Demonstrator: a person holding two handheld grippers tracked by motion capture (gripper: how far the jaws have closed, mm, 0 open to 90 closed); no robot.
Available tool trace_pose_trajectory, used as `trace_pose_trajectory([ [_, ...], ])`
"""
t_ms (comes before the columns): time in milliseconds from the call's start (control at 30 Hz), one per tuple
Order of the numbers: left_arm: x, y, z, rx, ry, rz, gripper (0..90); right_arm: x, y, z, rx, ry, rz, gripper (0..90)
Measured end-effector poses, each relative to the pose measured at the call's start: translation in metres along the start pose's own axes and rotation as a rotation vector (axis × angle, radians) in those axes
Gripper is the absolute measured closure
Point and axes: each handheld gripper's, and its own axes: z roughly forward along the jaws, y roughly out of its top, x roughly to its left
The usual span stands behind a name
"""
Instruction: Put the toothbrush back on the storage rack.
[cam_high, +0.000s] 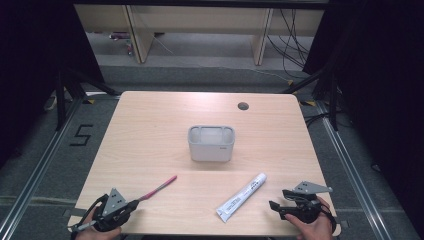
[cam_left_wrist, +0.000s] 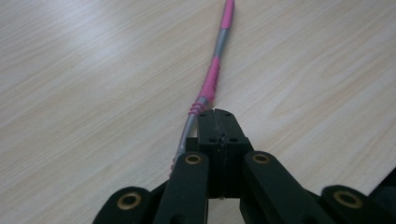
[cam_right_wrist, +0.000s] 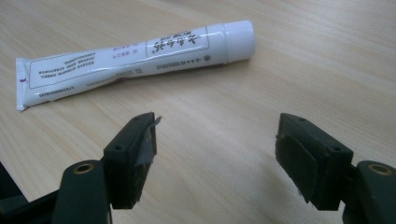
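While both of my hands rest at the near edge of the pale wooden table (cam_high: 150, 125), my left gripper (cam_high: 134, 204) sits at about seven o'clock from the table's middle, its black jaws pressed flat together with no gap. From the left gripper view, the slim pink-and-grey toothbrush (cam_left_wrist: 211, 79) lies along the left flank of those shut jaws, its grey stem running past them; I cannot tell whether it touches them, and it is not pinched between the pads. From above, that toothbrush (cam_high: 159, 187) points away from my left gripper toward one o'clock, lying flat on the wood.

My right gripper (cam_high: 277, 199) rests at about five o'clock, jaws standing wide apart with bare wood between them and nothing in their hold. The white plastic tube with printed labels and a white cap (cam_right_wrist: 135, 58) lies just ahead of those jaws in the right gripper view, apart from both pads. In the high view the tube (cam_high: 242, 197) lies flat at about six o'clock, just to the left of my right gripper, its cap pointing to one o'clock and its crimped end nearest me.

At the table's centre stands a grey rectangular plastic basket (cam_high: 211, 150), upright and well apart from both grippers.
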Motion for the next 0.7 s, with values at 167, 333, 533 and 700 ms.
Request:
trace_pose_trajectory([
  [167,0.007,0.0,-0.001,0.015,0.013,-0.009,89.5,0.001,0.0,-0.001,0.005,-0.002,0.007,30.0],
  [333,0.018,-0.002,0.0,0.032,0.039,-0.025,89.6,0.001,0.0,0.0,0.0,-0.004,0.007,30.1],
  [533,0.028,-0.007,0.006,0.049,0.043,-0.044,89.5,0.001,0.0,-0.001,0.008,-0.004,0.006,30.2],
  [700,0.029,-0.008,0.006,0.06,0.027,-0.041,89.5,0.001,0.0,-0.001,0.005,-0.002,0.008,30.2],
])
